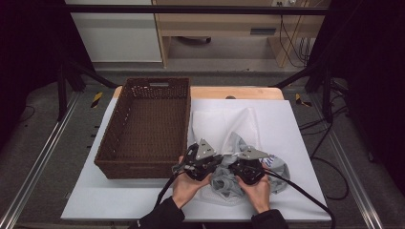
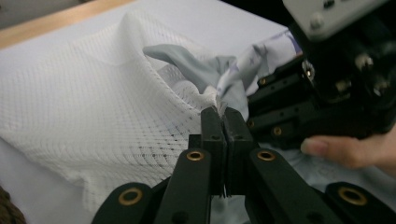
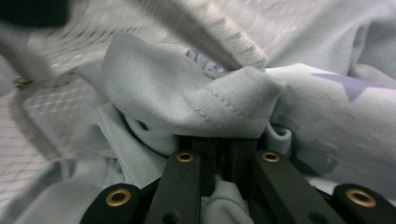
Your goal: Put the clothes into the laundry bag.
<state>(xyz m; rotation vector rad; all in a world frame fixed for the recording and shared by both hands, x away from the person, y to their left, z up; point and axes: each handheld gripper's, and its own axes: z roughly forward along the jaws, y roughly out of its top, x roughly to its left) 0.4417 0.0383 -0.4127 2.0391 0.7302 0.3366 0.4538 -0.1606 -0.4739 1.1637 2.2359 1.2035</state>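
black sleeves (image 1: 165, 215), black hand-held gripper (image 2: 219, 112), brass screws (image 2: 195, 155)

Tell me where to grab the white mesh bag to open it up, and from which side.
Grip the white mesh bag at its raised rim beside the left gripper, which already pinches that edge. Come from the person's side, probably: the rim stands up there above the grey garment, while the far end lies flat.
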